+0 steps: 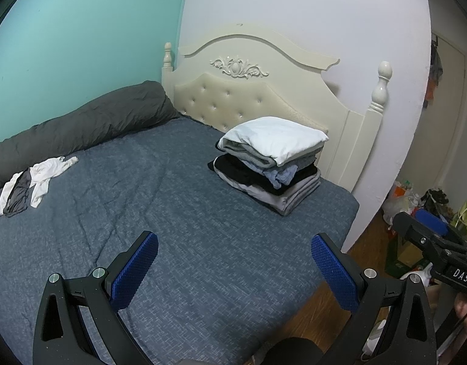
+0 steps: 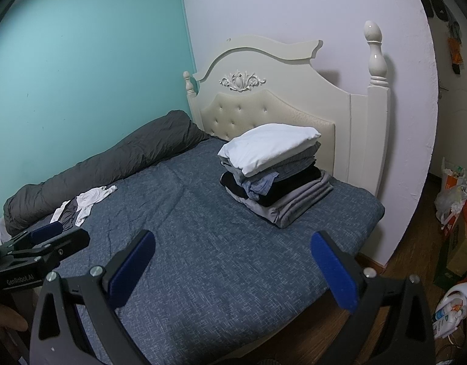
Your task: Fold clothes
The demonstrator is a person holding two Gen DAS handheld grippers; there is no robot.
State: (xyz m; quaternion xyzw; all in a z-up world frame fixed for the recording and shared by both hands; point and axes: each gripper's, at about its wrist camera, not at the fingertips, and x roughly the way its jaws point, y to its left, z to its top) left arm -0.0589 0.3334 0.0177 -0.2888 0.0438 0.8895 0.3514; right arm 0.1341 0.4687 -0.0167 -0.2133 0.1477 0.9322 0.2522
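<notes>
The left gripper (image 1: pixel 234 245) and the right gripper (image 2: pixel 233 243) are both above the near part of the bed (image 1: pixel 178 228), each with its fingers wide apart and holding nothing. Farther, a stack of folded clothes (image 1: pixel 268 164) lies near the headboard (image 1: pixel 248 97). Unfolded white and grey clothes (image 1: pixel 29 182) lie beside the grey rolled duvet (image 1: pixel 81 127).
</notes>
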